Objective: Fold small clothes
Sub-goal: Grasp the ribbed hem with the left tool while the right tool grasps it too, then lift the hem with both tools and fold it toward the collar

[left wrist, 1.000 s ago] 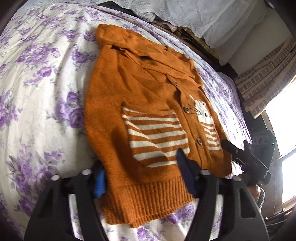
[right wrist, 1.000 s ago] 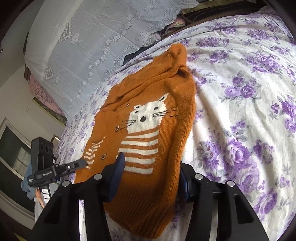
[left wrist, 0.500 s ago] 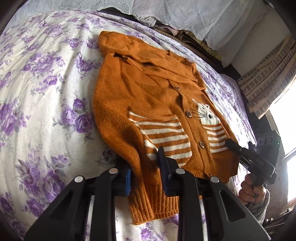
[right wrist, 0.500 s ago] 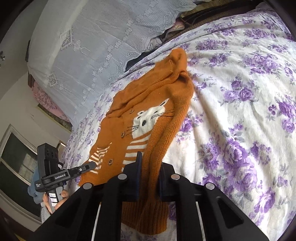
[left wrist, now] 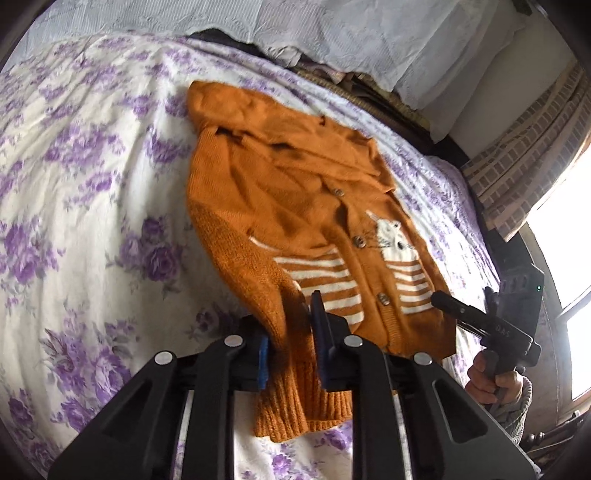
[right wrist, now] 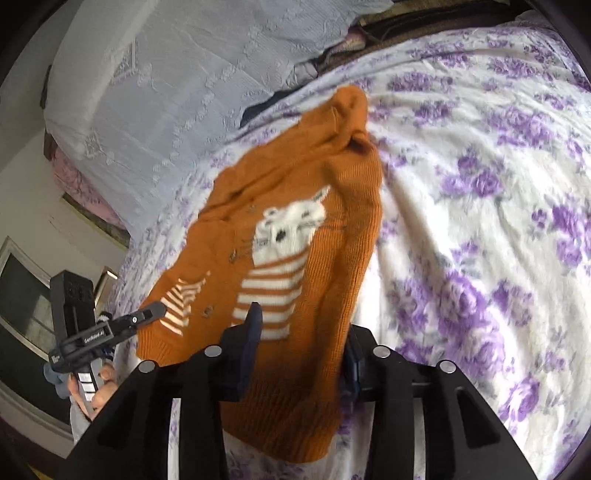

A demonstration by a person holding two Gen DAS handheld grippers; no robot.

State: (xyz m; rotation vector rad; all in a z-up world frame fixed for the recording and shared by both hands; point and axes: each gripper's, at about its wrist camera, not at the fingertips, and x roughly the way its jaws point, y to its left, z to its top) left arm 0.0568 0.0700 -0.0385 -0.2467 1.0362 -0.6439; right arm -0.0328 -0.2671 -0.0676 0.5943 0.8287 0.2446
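bedspread with purple flowers fills the left of the left wrist view, and the orange cardigan lies on it, hood toward the pillows, cat face and white stripes up. the left gripper has its jaws closing narrow on a bunched fold of the cardigan's ribbed hem, lifted off the bedspread. farther right a hand holds the other tool at the hem's far corner. in the right wrist view a hand at far left grips the left tool, then the right gripper straddles the hem with its jaws opening, knit between them, pads apparently not pressing it
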